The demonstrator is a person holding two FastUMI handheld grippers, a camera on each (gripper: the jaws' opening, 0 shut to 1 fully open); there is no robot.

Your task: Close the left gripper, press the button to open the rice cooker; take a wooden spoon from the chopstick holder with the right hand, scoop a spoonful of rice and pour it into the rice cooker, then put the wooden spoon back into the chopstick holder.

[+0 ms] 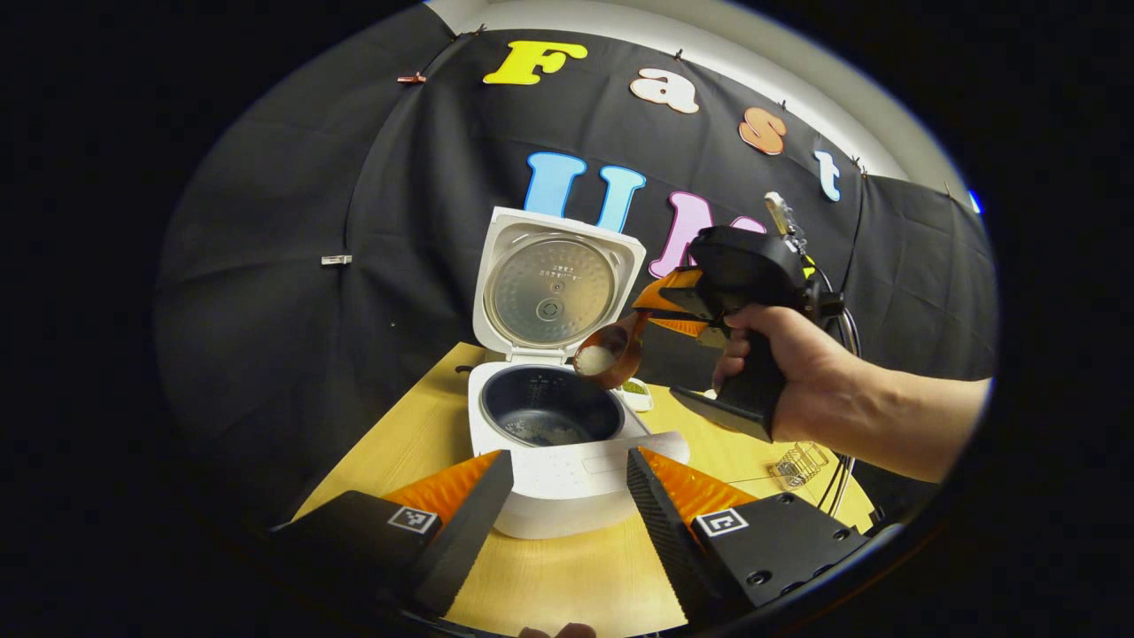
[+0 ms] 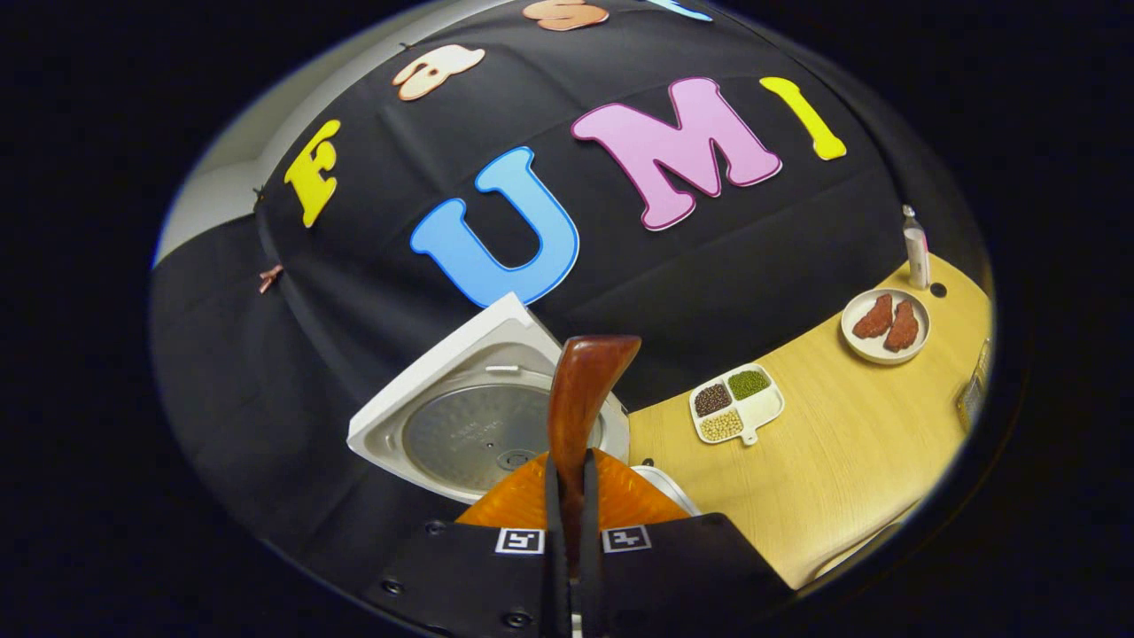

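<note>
The left gripper [image 1: 567, 496] hung with fingers spread wide, holding nothing, before the open rice cooker [image 1: 558, 443] on the tabletop [image 1: 549, 576]; right of it, the wooden spoon [image 1: 609, 354] hovered over the pot's rim, bowl of rice toward the cooker, handle running back into the right gripper [image 2: 571, 496], whose fingers pinched it; stiff, light, probably slick; the handle seemed the right hold.

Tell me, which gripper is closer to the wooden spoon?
Right. The right gripper clamps the wooden spoon by its handle above the rice cooker; the left gripper waits lower, open.
</note>
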